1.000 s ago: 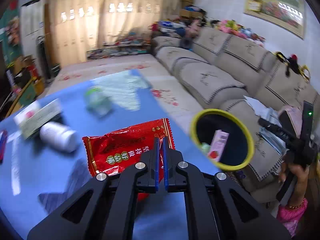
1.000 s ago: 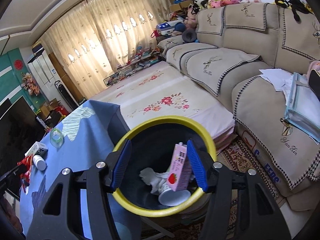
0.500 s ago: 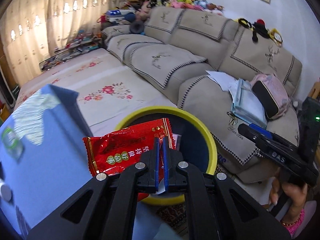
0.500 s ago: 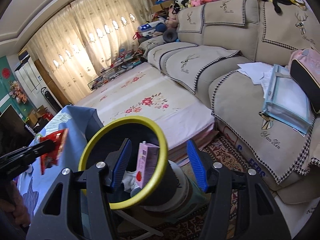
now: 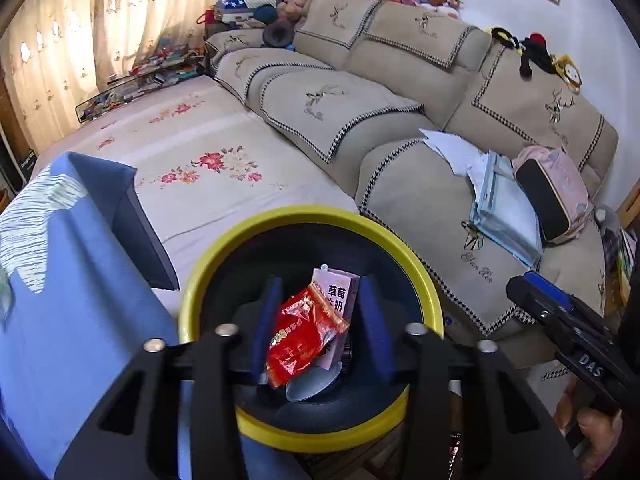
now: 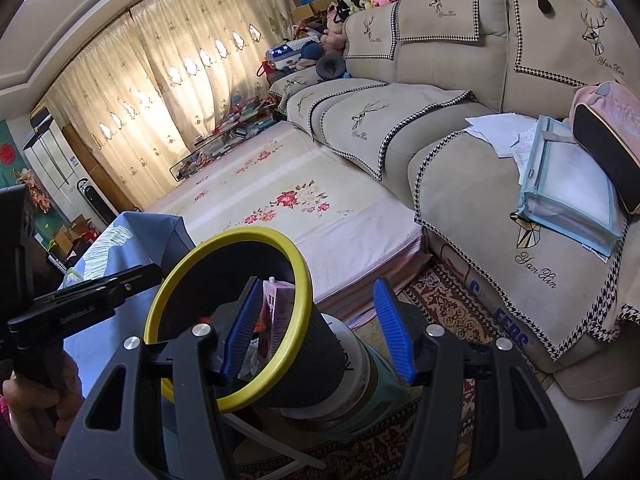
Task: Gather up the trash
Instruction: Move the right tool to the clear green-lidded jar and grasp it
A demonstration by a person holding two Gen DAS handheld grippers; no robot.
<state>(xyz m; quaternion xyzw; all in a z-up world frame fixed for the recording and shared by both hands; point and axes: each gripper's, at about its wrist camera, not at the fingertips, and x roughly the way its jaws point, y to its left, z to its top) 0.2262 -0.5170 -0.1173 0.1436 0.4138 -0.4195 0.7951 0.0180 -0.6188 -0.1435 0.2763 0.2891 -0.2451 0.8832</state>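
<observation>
Both grippers have wide jaws: the left gripper (image 5: 318,322) hangs over the yellow-rimmed bin (image 5: 416,272), low in frame, red wrapper (image 5: 302,334) lying inside against a pink carton (image 5: 338,290); the right gripper (image 6: 316,328) levels beside the bin's rim, holding nothing.

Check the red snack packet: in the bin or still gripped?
In the bin. The red snack packet lies loose inside the yellow-rimmed bin, against the pink milk carton; the left gripper is open.
</observation>
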